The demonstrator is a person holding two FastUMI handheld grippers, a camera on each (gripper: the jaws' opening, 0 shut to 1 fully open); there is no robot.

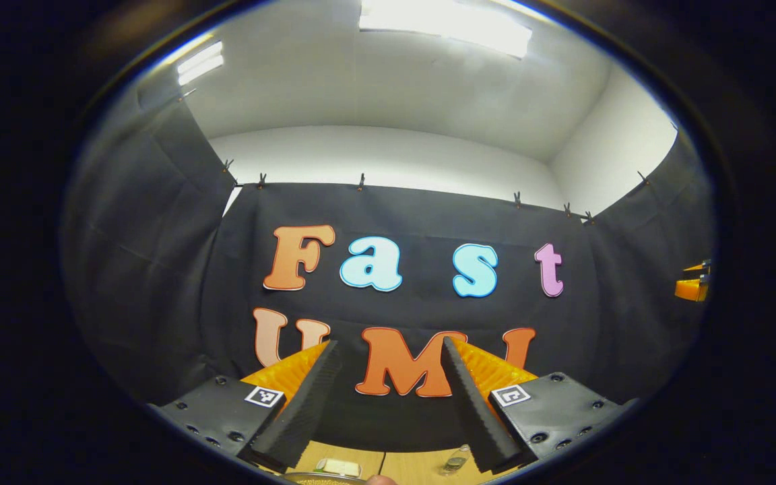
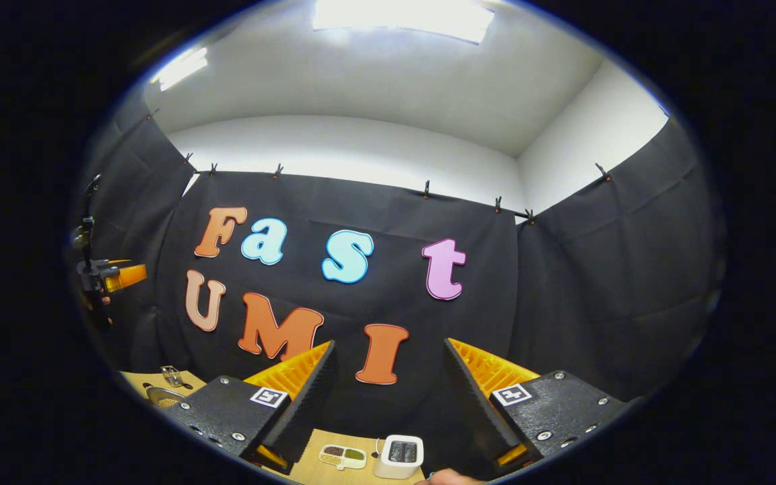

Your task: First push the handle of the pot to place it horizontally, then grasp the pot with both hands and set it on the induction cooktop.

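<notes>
The left gripper [image 1: 388, 377] and right gripper [image 2: 388, 384], jaws spread and empty, are raised toward the booth wall, probably poised before starting; the pot's rim [image 1: 324, 478] peeks at the table's near edge.

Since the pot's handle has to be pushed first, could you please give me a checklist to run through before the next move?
1. left gripper open, nothing between its fingers: ok.
2. right gripper open, nothing between its fingers: ok.
3. Grippers aimed down at the work: not ok; both point at the booth wall, with the table just at the bottom edge.
4. Which way the pot handle lies: cannot tell.
5. Cooktop free to take the pot: cannot tell.
</notes>
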